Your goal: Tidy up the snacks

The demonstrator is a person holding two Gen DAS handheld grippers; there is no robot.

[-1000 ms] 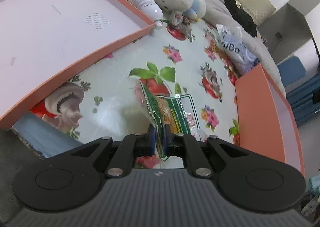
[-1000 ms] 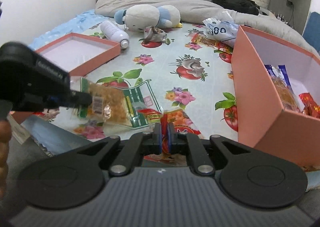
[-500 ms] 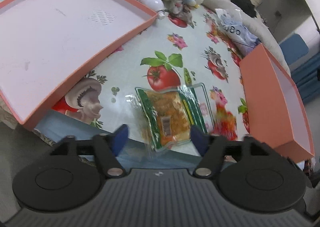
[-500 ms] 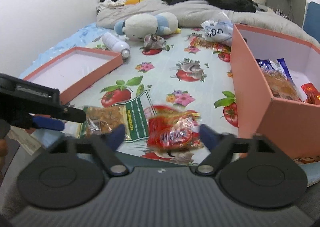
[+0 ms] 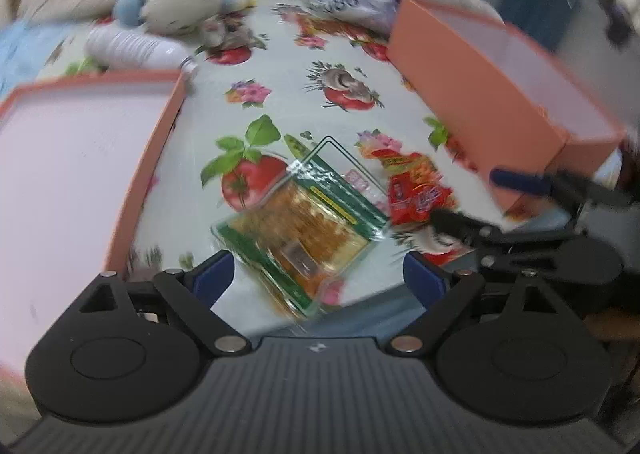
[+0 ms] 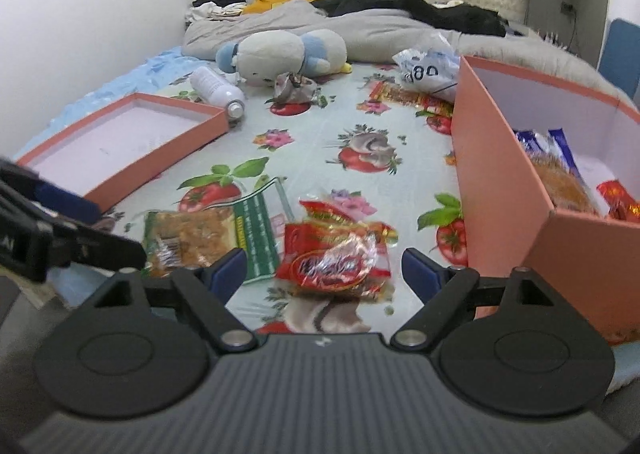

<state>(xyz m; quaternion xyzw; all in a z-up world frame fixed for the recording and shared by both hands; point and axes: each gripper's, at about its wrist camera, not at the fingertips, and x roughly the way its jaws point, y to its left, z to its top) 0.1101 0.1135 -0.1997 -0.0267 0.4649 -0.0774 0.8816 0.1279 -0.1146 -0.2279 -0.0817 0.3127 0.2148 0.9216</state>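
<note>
2 snack packs lie flat on a fruit-print cloth [image 6: 360, 126] spread over a bed. The left gripper [image 5: 318, 278], jaws just opened wide, hovers over the green-edged clear pack [image 5: 304, 230]; the right gripper [image 6: 322, 268], also spread apart, frames the red pack [image 6: 336, 254]. Neither holds anything. The orange box [image 6: 500, 190] with snacks stands to the right, its lid [image 6: 132, 170] to the left.

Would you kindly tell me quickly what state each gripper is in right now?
Left gripper: open, jaws just opened, holding nothing; green snack packet lies below.
Right gripper: open, holding nothing; red snack packet lies below.
</note>
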